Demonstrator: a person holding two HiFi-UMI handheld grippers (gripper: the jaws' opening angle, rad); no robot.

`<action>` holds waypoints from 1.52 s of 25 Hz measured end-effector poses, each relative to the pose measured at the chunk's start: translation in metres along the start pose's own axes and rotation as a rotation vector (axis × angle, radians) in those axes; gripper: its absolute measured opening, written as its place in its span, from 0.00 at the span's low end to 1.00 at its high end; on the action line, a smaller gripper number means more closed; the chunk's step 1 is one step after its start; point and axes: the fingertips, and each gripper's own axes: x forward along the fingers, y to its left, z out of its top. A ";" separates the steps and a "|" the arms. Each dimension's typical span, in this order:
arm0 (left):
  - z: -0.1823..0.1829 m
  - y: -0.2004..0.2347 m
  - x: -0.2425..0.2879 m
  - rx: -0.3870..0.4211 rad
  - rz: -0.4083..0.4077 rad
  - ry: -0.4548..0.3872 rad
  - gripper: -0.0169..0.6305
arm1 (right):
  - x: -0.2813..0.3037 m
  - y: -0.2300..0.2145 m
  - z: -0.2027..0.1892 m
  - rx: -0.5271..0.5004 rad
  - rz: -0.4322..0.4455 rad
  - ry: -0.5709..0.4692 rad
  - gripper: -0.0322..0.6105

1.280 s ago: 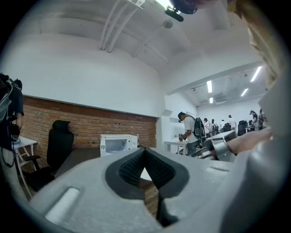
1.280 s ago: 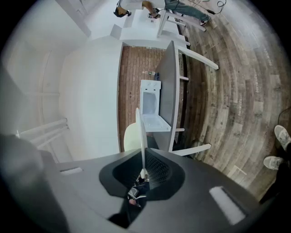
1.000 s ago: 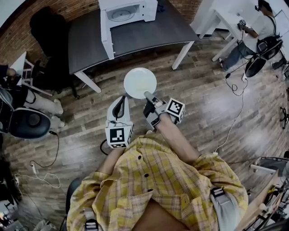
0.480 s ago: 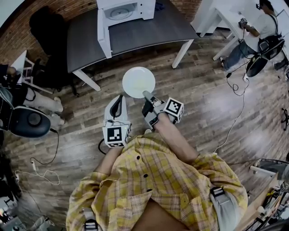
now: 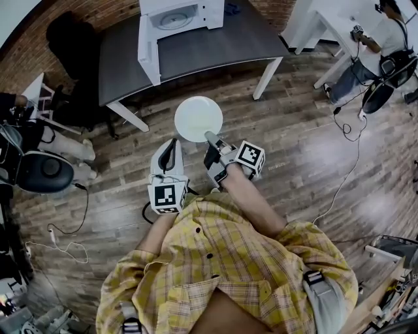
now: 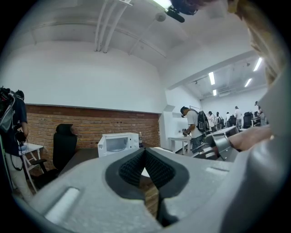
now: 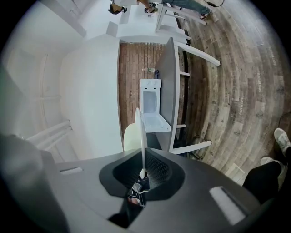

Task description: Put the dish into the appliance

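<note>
A round white plate [image 5: 198,119] hangs flat over the wood floor in front of the dark grey table [image 5: 215,45]. My right gripper [image 5: 210,137] is shut on its near rim. In the right gripper view the plate [image 7: 140,132] shows edge-on, clamped between the pads. On the table's far left part stands the white microwave [image 5: 176,14] with its door [image 5: 147,55] swung open; it also appears as the microwave [image 7: 150,98] ahead of the plate. My left gripper [image 5: 171,147] is beside the right one, shut and empty, and looks at the microwave [image 6: 118,143].
A black office chair [image 5: 72,39] stands left of the table. A person [image 5: 385,59] works at a white table [image 5: 320,26] at the far right. Cables [image 5: 339,169] trail over the floor to the right, and a round dark seat [image 5: 39,171] sits at the left.
The plate and both grippers have drifted slightly left in the head view, along with the table. The right gripper's hold on the plate is unchanged.
</note>
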 end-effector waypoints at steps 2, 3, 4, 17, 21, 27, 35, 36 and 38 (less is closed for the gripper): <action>0.000 -0.004 0.001 0.004 0.002 0.006 0.02 | -0.001 -0.004 0.002 0.013 -0.009 0.004 0.08; -0.001 -0.005 0.002 0.004 0.004 0.008 0.02 | -0.002 -0.005 0.003 0.017 -0.011 0.004 0.07; -0.001 -0.005 0.002 0.003 0.006 0.009 0.02 | -0.002 -0.006 0.004 0.018 -0.012 0.004 0.08; -0.013 0.020 0.031 -0.027 0.033 0.007 0.02 | 0.037 -0.011 0.022 0.002 -0.024 0.017 0.08; -0.013 0.034 0.051 -0.043 0.038 -0.007 0.02 | 0.057 -0.008 0.035 -0.015 -0.022 0.022 0.08; -0.013 0.061 0.094 -0.047 0.034 -0.015 0.02 | 0.100 -0.004 0.058 -0.026 -0.024 0.025 0.08; -0.015 0.105 0.160 -0.063 0.023 -0.026 0.02 | 0.168 -0.001 0.095 -0.029 -0.021 0.016 0.08; -0.014 0.111 0.168 -0.065 0.022 -0.027 0.02 | 0.176 -0.003 0.100 -0.027 -0.028 0.015 0.08; -0.012 0.123 0.186 -0.070 0.018 -0.027 0.02 | 0.192 -0.007 0.113 -0.030 -0.046 0.009 0.08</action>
